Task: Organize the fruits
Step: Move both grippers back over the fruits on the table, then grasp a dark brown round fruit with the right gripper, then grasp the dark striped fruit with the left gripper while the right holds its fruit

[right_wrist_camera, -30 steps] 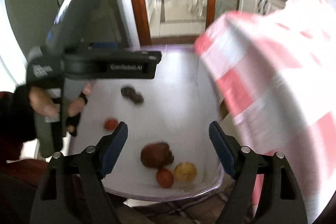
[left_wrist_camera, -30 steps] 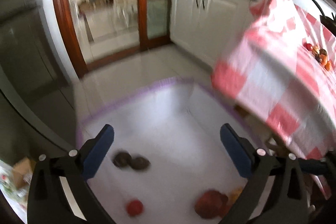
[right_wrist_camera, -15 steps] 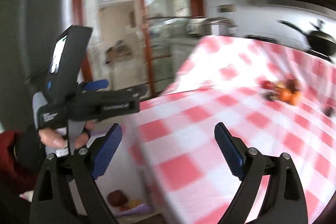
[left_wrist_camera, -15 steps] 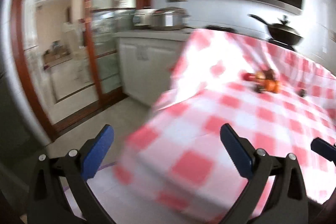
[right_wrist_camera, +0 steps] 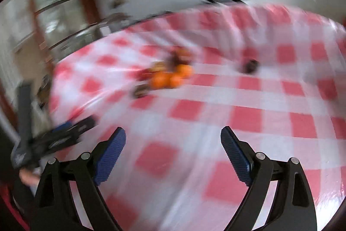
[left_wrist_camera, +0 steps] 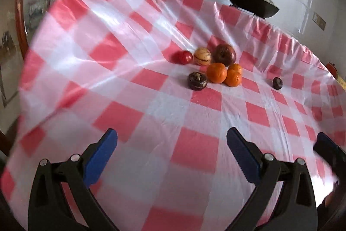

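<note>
Both hands over the near side of the bench (left_wrist_camera: 151, 118), checked cloth under them. Left gripper (left_wrist_camera: 172, 144): fingers spread wide, nothing between them. Right gripper (right_wrist_camera: 173, 144): its fingers have just been opening and now stand wide too, only cloth showing between them.

Fruit sits in a loose cluster past mid-bench, ahead of both grippers and well apart from them. From the left view: tomato (left_wrist_camera: 185, 57) at the left end, striped pale fruit (left_wrist_camera: 202, 56) beside it, dark red apple (left_wrist_camera: 225, 54) to the right of that. In front: two oranges (left_wrist_camera: 225, 74) touching each other, a dark round fruit (left_wrist_camera: 197, 80) just left of them. A small dark fruit (left_wrist_camera: 277, 83) lies alone, off to the right.

Right view is blurred; the cluster (right_wrist_camera: 170, 77) reads up and left of centre, the lone dark fruit (right_wrist_camera: 250, 64) up and right.

My read: left hand lines up better on the cluster, right on the stray. No long axes to mind, all roundish. No container in view, so I cannot tell where the fruit goes. Pan (left_wrist_camera: 250, 0) stands behind the bench.
</note>
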`<state>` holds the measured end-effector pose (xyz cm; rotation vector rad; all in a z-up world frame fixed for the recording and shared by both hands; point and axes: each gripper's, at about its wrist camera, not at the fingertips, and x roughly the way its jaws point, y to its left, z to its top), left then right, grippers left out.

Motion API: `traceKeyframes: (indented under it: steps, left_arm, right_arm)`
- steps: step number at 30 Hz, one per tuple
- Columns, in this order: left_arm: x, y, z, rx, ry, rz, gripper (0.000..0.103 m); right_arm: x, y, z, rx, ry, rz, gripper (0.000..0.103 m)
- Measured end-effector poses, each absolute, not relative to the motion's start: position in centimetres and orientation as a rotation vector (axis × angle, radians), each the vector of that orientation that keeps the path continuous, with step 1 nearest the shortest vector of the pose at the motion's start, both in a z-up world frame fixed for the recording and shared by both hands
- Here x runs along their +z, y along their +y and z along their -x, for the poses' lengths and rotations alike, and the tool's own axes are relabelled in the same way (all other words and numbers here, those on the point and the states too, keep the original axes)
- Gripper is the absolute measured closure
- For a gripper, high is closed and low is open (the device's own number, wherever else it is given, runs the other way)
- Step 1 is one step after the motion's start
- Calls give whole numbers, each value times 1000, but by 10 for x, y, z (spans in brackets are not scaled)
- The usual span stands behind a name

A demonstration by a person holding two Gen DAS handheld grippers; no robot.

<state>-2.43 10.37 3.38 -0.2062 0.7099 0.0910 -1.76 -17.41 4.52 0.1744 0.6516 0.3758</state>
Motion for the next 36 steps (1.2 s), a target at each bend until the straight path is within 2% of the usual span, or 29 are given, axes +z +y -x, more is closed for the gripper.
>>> traceKeyframes:
  steps: [6,12,20,21,24,25,30,36]
  left_arm:
    - [24,113,5,61,753,286,2]
    - [20,122,7,37,746,356,2]
    - [18,124,4,60,759,364,2]
    - [18,124,4,63,760,363,2]
    - [17,124,4,63,761,367,2]
    - [16,125,4,63,761,370,2]
    - [17,126,4,65,759,372,2]
    - [16,125,2,63,767,371,2]
  right_arm:
    - [25,-237,-84,160,709,-254,16]
    - [15,-250,-169,65,769,-240,16]
    - [3,-228,-244,-66,861,-91,32]
    - [1,-227,-248,-79,876,-82,33]
    - [-4,-225,-252,-102,901,-64,49]
    - [-3,-225,-250,-89,895,-65,63]
    - [7,-238,-206,35,817,-222,63]
    - [7,-225,-158,181,820,-246,63]
